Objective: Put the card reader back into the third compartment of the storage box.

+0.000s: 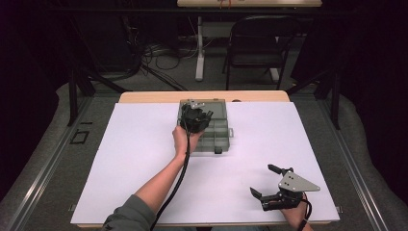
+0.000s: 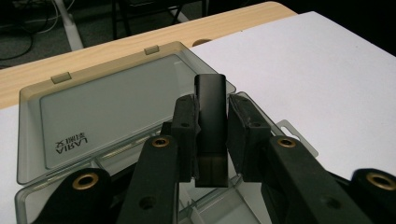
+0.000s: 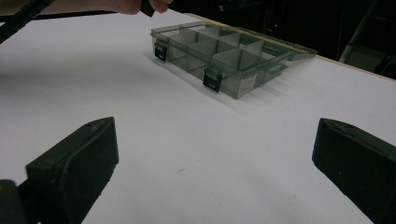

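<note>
Near edge, right corner of the tabletop (image 1: 144,159): right claw (image 1: 272,182) idle, jaws spread wide, nothing between them, hovering just above or resting on the white sheet, can't tell which.

Mid tabletop toward the far edge: left claw (image 2: 211,135) over the organizer box (image 1: 216,130), jaws closed on a small black block (image 2: 210,121) held upright. Box is smoky clear plastic, lid (image 2: 112,102) swung fully open and lying flat toward the far edge, tray with dividers on the near side.

Progress, my read: lid already open, block picked and carried over the tray; the drop into a compartment is left, then likely closing the lid and latches. Which compartment is the target, can't tell.

View differences: left gripper view gives the grip on the block and the lid's label; high view hides the block under the claw and hand. Right gripper view shows the box side-on, two black latches (image 3: 212,79) hanging open, compartments look empty from there.
</note>
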`<state>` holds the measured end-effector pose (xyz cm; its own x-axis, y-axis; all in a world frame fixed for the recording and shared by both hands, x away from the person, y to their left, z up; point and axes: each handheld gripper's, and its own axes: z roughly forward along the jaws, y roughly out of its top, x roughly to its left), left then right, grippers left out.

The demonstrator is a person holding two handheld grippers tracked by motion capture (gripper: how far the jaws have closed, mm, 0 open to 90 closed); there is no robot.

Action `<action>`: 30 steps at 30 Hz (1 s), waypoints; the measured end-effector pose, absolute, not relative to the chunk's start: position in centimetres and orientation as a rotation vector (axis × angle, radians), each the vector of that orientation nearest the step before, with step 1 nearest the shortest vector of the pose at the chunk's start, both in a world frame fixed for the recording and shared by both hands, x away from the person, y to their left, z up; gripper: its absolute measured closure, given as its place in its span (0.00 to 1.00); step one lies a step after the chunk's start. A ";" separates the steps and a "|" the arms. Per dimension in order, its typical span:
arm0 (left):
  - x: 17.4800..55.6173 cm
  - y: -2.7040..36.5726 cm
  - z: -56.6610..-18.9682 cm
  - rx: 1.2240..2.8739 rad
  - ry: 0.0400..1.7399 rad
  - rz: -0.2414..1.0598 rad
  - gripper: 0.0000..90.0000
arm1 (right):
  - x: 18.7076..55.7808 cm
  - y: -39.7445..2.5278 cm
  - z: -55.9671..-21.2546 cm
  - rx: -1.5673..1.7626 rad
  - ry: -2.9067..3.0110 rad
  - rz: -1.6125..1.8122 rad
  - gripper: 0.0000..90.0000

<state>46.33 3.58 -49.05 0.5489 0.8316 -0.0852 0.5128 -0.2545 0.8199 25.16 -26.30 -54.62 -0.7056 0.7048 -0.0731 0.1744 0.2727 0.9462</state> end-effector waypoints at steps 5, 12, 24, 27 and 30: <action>46.6 3.3 -49.5 1.918 1.113 0.446 0.82 | 25.1 -26.3 -54.6 0.790 2.064 1.433 0.00; 46.9 3.3 -50.1 1.925 1.134 0.426 0.82 | 25.1 -26.5 -54.7 0.797 2.058 1.438 0.00; 47.3 3.1 -50.7 1.918 1.163 0.408 0.82 | 25.0 -26.5 -54.7 0.795 2.059 1.442 0.00; 47.4 3.0 -50.8 1.915 1.167 0.411 0.82 | 25.0 -26.5 -54.7 0.796 2.061 1.440 0.00; 47.6 2.9 -51.2 1.916 1.175 0.396 0.82 | 24.9 -26.5 -54.6 0.789 2.066 1.443 0.00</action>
